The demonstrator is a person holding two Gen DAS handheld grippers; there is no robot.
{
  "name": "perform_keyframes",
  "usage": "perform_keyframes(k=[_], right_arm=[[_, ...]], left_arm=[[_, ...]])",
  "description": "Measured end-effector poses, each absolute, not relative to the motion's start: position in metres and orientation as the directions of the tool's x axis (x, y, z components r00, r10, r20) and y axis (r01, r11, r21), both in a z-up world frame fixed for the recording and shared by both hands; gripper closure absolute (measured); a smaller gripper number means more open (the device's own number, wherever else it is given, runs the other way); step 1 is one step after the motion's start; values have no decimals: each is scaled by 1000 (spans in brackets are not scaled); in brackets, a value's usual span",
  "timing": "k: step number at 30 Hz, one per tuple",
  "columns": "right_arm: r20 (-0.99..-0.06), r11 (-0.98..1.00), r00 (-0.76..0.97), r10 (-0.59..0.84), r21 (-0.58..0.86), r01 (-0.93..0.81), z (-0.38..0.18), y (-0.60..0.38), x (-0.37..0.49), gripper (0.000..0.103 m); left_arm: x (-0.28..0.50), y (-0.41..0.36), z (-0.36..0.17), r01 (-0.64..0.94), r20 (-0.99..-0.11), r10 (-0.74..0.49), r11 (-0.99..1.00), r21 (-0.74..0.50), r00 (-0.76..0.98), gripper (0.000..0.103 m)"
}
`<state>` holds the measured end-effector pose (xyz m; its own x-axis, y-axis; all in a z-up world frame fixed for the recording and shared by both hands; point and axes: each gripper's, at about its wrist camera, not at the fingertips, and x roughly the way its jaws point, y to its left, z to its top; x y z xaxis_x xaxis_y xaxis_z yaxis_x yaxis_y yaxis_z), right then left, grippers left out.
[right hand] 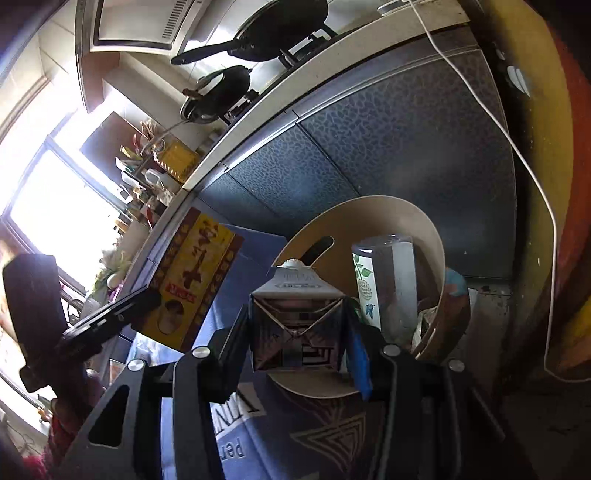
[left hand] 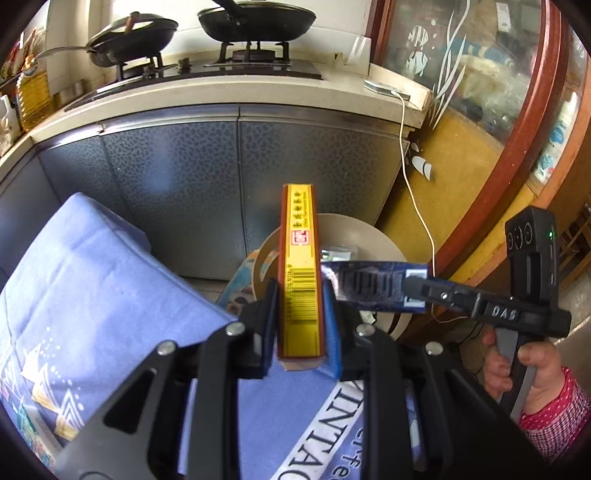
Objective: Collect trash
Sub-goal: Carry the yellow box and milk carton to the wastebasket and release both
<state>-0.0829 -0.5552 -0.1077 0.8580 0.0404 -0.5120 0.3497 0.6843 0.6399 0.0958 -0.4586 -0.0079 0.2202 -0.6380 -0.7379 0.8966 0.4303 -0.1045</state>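
Yellow box [left hand: 300, 275] is clamped edge-on between the blue pads of the left gripper [left hand: 300, 317], jaws closed to the box's narrow width, barcode side up. In the right wrist view the same box [right hand: 192, 284] hangs off to the left, held up in the air above the blue cloth [right hand: 236, 266].

Carton [right hand: 299, 321], dark blue with a white cap, is pinched in the right gripper [right hand: 299, 332], jaws closed on its two sides, gabled end toward the camera. From the left view the carton [left hand: 369, 286] lies sideways just beside the box, over the bin [left hand: 354, 229].

The bin [right hand: 413, 218] is a beige round tub sitting low in front of the grey cabinet [left hand: 184, 177]; it already holds a tall white pack with green print [right hand: 384, 280] and other scraps.

Step in hand, by my read: both pieces picked up, carried to the bin, drop not yet done. Carton looks about over the opening; box sits at the near rim, partly over the cloth.

Next move calls for: box pushed forward past the rim, then both jaws opened. Risk: box tips onto the cloth [left hand: 92, 266] or catches on the rim.

Stove with pans [left hand: 255, 22] on the counter behind, white cable [left hand: 406, 166] hanging down at right.
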Motion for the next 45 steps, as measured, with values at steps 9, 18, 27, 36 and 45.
perform_keyframes(k=[9, 18, 27, 36, 45], right_arm=[[-532, 695, 847, 27, 618, 367, -130, -558, -56, 46], [-476, 612, 877, -60, 677, 409, -132, -581, -105, 45], [-457, 571, 888, -47, 717, 400, -132, -587, -123, 45], [-430, 593, 903, 1, 727, 345, -116, -562, -119, 45], [-423, 642, 905, 51, 708, 294, -92, -518, -102, 45]], left_arm=[[99, -493, -20, 904, -758, -625, 410, -117, 186, 81], [90, -523, -37, 916, -774, -611, 386, -106, 167, 81], [79, -562, -62, 936, -815, -505, 331, 121, 284, 64], [82, -529, -45, 916, -787, -529, 384, 112, 318, 54], [95, -429, -14, 854, -739, -579, 520, -9, 345, 54]])
